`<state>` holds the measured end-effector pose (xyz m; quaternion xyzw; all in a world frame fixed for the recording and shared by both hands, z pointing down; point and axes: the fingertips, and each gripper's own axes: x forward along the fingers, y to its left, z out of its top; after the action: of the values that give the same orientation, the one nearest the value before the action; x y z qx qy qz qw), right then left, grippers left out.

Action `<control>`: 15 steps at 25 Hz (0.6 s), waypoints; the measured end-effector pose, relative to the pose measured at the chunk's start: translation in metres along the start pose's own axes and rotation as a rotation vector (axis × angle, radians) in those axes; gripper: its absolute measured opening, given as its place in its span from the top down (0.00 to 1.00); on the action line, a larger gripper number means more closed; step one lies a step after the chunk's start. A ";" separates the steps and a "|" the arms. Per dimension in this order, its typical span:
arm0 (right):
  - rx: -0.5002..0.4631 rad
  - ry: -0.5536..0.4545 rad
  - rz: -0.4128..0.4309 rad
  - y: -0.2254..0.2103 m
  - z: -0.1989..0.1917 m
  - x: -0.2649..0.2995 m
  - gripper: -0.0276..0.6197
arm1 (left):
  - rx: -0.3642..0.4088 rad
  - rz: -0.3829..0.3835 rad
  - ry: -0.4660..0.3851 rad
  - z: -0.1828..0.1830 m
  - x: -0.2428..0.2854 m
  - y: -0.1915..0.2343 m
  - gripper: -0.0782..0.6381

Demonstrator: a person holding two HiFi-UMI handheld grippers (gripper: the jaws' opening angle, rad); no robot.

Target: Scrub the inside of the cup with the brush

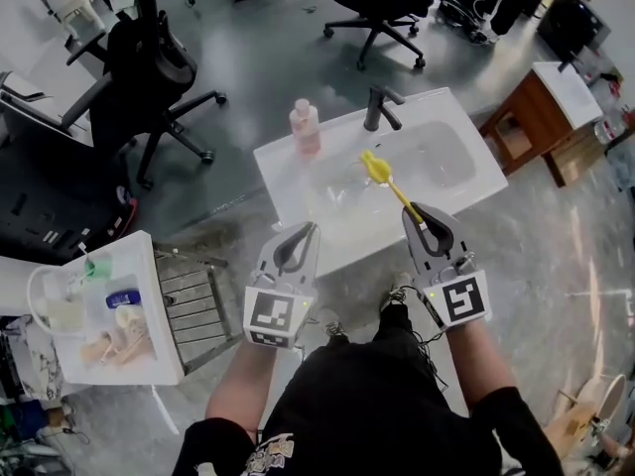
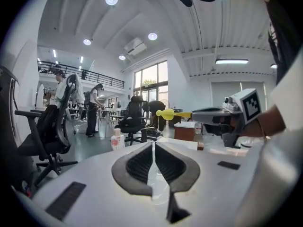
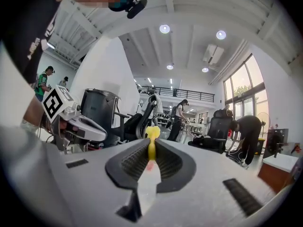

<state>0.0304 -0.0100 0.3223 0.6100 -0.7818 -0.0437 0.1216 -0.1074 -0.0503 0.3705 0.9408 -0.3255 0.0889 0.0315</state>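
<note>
- Right now my left hand-held gripper (image 2: 153,144) is closed down thin on what looks like the wall of the clear cup (image 2: 154,181), held above the white sink (image 1: 276,163).
- My right hand-held gripper (image 3: 151,144) clamps the yellow brush (image 1: 390,186) by its handle, with the head pointing out over the basin.
- I'd tilt the cup's mouth toward the brush, feed the head straight in, then twist gently so the pinched wall doesn't slip.
</note>
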 end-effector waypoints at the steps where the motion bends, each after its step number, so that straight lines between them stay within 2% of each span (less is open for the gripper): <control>1: 0.000 0.000 -0.008 0.002 0.002 -0.004 0.90 | 0.006 -0.004 -0.006 0.002 -0.003 -0.002 0.87; 6: 0.015 -0.032 -0.022 0.006 0.015 -0.018 0.90 | 0.003 -0.001 -0.031 0.009 -0.012 -0.010 0.87; 13: 0.047 -0.009 0.026 0.001 0.011 -0.043 0.90 | 0.007 0.017 -0.014 0.014 -0.018 -0.041 0.87; 15: 0.062 -0.029 0.050 -0.004 0.009 -0.054 0.90 | 0.012 0.033 -0.012 0.013 -0.019 -0.054 0.87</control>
<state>0.0442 0.0403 0.3049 0.5929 -0.7996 -0.0252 0.0924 -0.0866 0.0022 0.3542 0.9361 -0.3405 0.0857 0.0225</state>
